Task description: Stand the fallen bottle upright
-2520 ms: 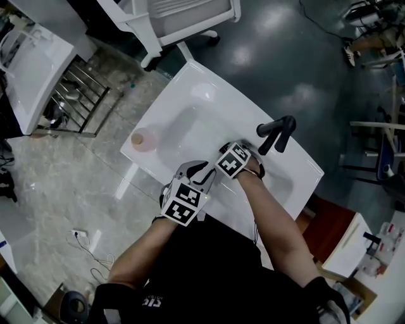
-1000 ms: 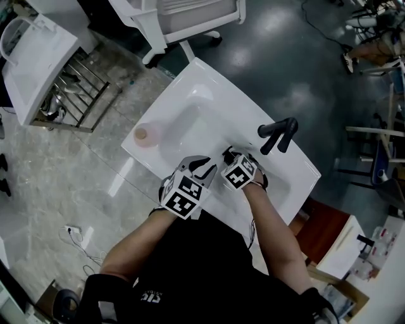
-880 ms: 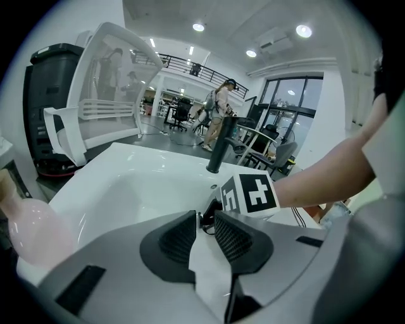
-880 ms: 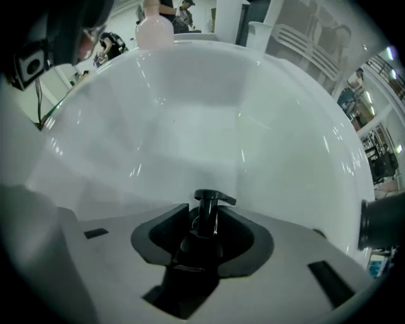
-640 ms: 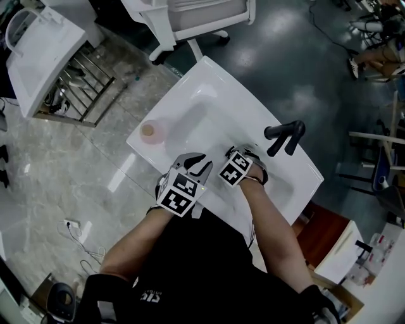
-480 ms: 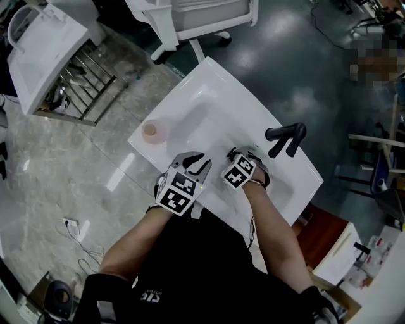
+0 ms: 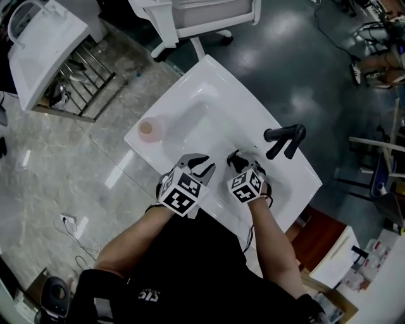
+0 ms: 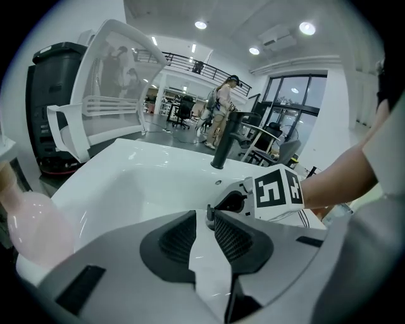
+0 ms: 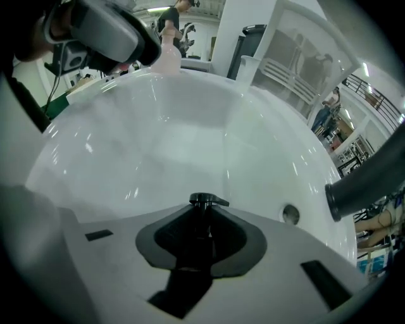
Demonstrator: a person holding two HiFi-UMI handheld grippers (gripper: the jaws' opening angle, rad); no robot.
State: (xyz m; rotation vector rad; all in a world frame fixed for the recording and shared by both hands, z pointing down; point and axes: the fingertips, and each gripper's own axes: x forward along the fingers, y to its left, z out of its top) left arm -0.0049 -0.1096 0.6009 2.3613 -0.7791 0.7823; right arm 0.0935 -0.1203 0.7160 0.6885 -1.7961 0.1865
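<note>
Pale marbled tile floor [image 7: 57, 177] at nine o'clock; dark glossy floor [image 7: 297, 69] at one; white-framed chair [image 7: 196, 12] at twelve.

Pale pink bottle [image 7: 147, 129], upright, at sink [image 7: 212, 88] corner

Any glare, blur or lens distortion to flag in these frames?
Head view: sharp, but ceiling lights glare off the dark floor and the white sink is nearly blown out. Left gripper view: strong fisheye bending, pink bottle blurred at the left edge. Right gripper view: same fisheye, glare streaks on the sink, faucet soft at right.
</note>
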